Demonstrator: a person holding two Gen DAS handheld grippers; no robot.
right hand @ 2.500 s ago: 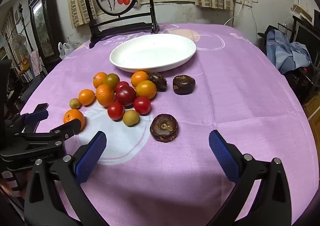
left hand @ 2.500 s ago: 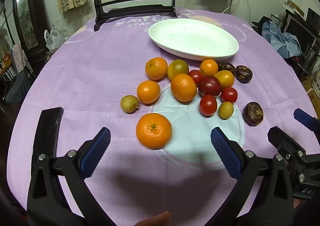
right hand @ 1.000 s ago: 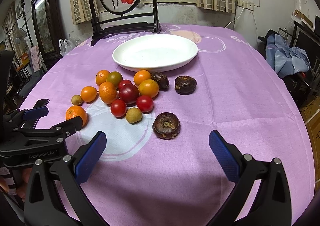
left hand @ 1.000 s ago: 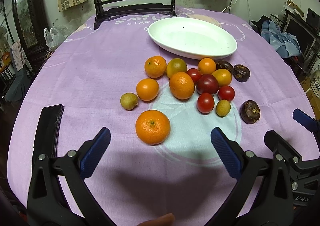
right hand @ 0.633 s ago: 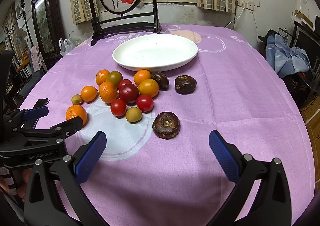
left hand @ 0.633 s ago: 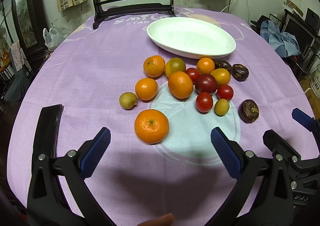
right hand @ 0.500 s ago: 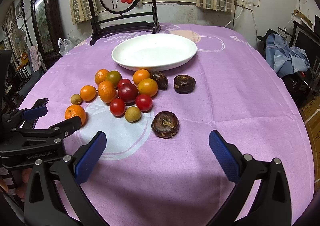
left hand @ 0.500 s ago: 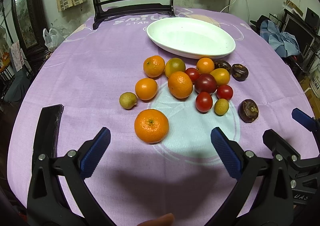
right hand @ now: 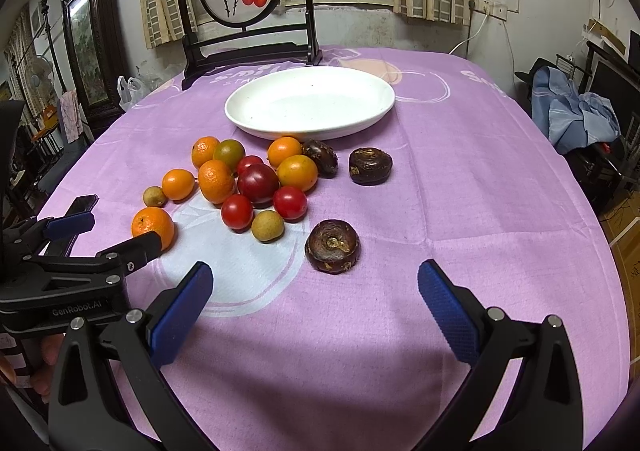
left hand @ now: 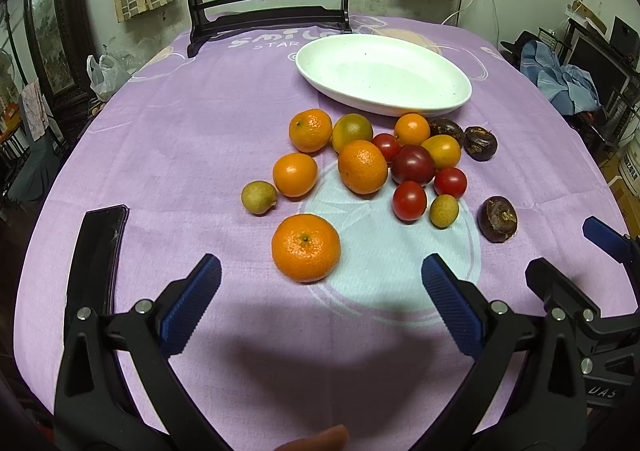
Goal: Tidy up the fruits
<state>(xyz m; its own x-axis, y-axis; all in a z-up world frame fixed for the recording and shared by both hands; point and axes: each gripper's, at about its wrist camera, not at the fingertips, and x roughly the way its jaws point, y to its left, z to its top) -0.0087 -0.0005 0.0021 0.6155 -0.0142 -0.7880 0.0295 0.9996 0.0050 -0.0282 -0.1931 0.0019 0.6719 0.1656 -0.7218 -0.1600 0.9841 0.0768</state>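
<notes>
A pile of fruit lies on the purple tablecloth (left hand: 180, 139) in front of an empty white oval plate (left hand: 384, 75): several oranges, red tomatoes, a dark plum (left hand: 413, 170), small longans and dark brown fruits. My left gripper (left hand: 318, 295) is open and empty, just short of the nearest orange (left hand: 306, 247). My right gripper (right hand: 314, 301) is open and empty, just short of a dark brown fruit (right hand: 332, 246). The plate (right hand: 310, 103) and the left gripper (right hand: 108, 235) also show in the right wrist view.
A black phone (left hand: 100, 247) lies on the cloth at the left. A dark wooden stand with a round painted panel (right hand: 244, 11) stands behind the plate. Clothes (right hand: 576, 111) and furniture sit beyond the table's right edge.
Both grippers have drifted slightly back and up; the fruit sits a little higher in both views. Both stay open and empty. Nothing on the table has moved.
</notes>
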